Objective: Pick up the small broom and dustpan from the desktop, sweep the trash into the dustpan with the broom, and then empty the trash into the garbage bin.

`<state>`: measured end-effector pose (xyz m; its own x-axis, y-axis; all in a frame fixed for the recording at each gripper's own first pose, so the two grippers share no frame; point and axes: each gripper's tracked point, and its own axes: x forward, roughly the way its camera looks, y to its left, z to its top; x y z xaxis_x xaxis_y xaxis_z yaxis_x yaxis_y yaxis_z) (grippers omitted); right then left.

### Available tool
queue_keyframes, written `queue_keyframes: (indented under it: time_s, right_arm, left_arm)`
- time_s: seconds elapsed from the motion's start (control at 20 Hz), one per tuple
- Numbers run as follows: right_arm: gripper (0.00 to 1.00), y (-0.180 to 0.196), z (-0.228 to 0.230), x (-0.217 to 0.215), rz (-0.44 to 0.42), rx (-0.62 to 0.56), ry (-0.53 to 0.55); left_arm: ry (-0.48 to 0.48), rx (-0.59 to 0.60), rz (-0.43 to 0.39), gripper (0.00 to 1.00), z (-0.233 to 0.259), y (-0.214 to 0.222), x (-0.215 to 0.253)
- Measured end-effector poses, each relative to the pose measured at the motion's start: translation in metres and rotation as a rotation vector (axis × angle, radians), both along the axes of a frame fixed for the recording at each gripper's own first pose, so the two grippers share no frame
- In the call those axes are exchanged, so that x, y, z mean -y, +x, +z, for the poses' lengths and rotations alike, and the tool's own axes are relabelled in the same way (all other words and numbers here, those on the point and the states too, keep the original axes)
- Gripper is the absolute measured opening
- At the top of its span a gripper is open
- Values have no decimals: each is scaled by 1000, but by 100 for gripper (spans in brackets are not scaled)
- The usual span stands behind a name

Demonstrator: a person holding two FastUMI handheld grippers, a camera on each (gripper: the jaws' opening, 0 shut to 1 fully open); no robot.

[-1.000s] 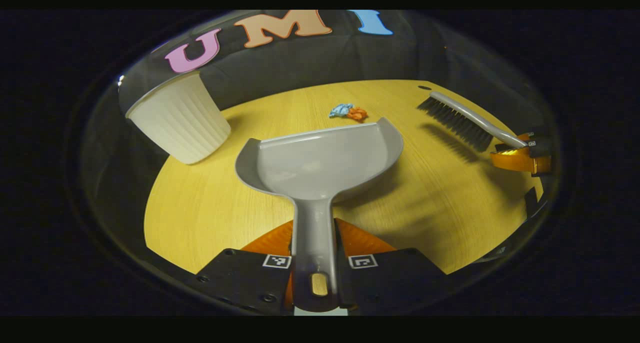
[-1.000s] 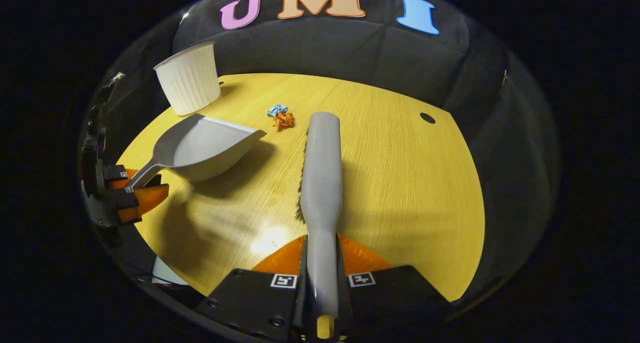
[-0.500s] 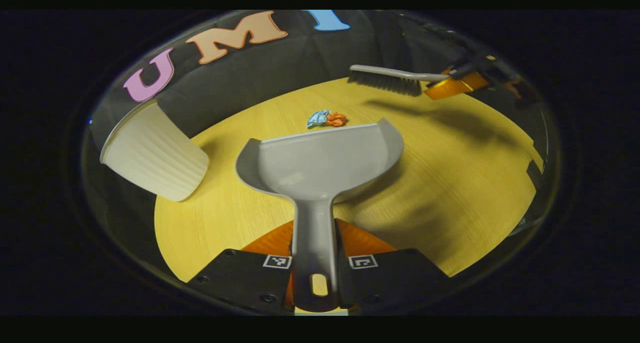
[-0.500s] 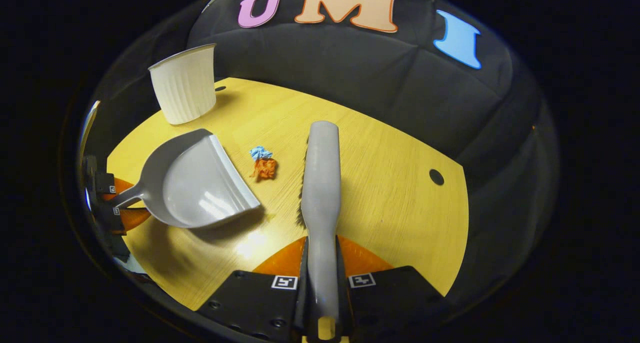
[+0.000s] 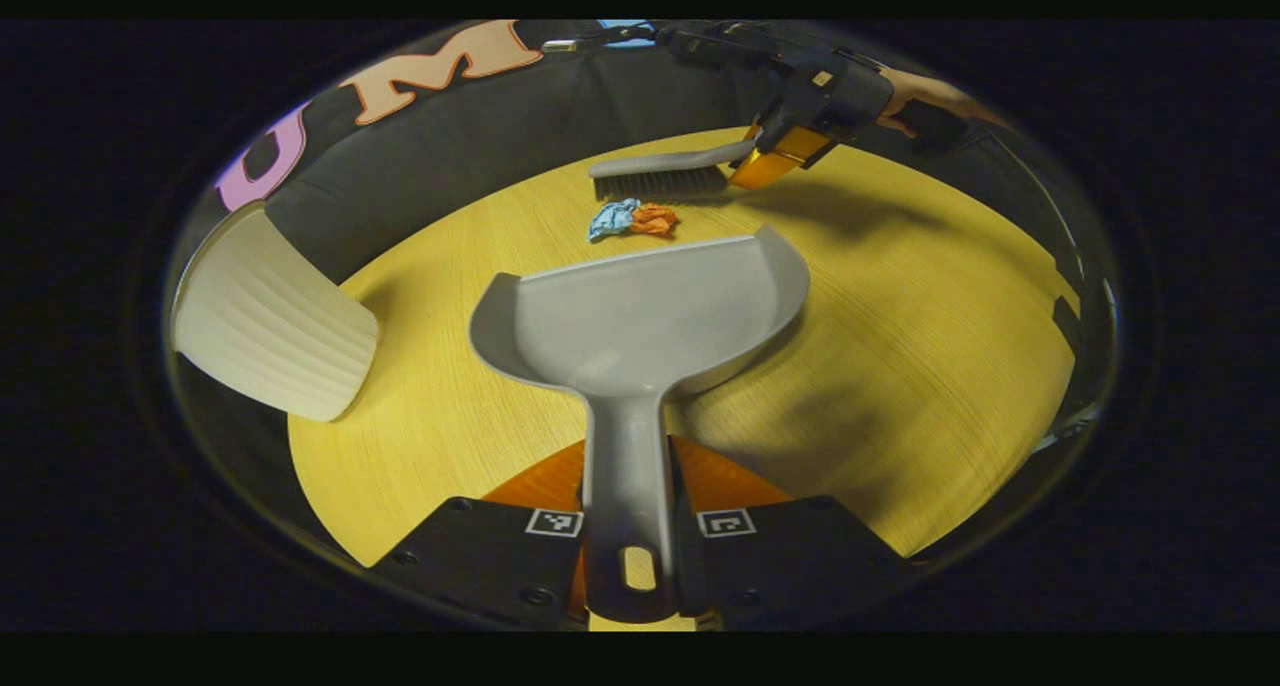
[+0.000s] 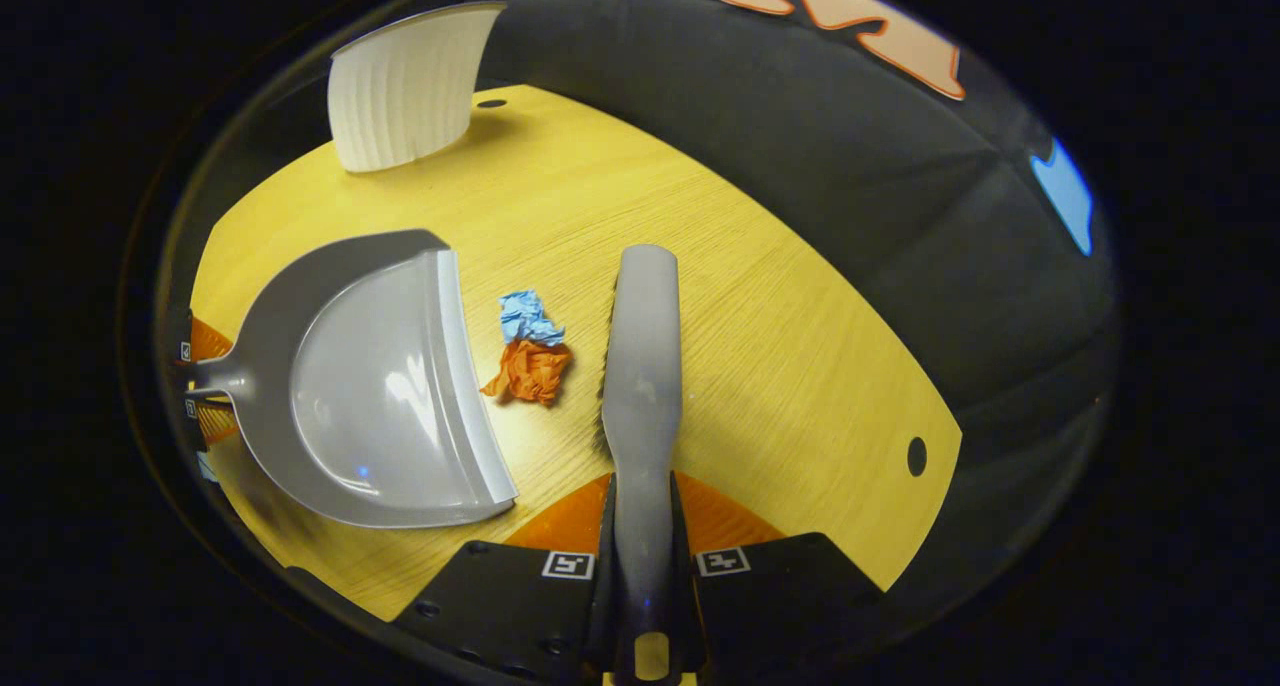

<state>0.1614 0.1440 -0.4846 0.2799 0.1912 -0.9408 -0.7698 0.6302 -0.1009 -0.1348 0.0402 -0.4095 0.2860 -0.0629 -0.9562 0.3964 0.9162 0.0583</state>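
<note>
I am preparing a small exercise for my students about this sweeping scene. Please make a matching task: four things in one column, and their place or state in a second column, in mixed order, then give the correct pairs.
Column 1
1. dustpan
2. broom
3. paper scraps
4. white bin

Column 2
A. lying on the desktop between the pan's open edge and the brush
B. handle gripped in the right claw
C. standing near the desktop's far edge, beside the black cloth
D. handle gripped in the left claw

Pairs: 1-D, 2-B, 3-A, 4-C
</note>
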Motion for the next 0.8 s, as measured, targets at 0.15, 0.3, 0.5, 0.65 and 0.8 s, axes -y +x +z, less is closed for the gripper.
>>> queue_keyframes:
  time_s: [0.15, 0.3, 0.5, 0.65, 0.8]
  right_arm:
    - [17, -12, 9, -10, 74, -53, 6]
    - [25, -20, 27, -9, 187, -101, 28]
    - [21, -20, 44, -6, 318, -204, 127]
    - [22, 9, 67, 2, 263, -184, 221]
    - [22, 73, 99, 9, 128, -19, 333]
  left_arm:
    - [4, -10, -2, 27, -4, -2, -2]
    - [-4, -2, -13, 27, -5, -1, -3]
    - [-2, 6, -22, 27, -5, -2, -2]
    - [-3, 51, 5, 27, -5, 2, -2]
    - [-19, 104, 32, 27, 2, 10, 2]
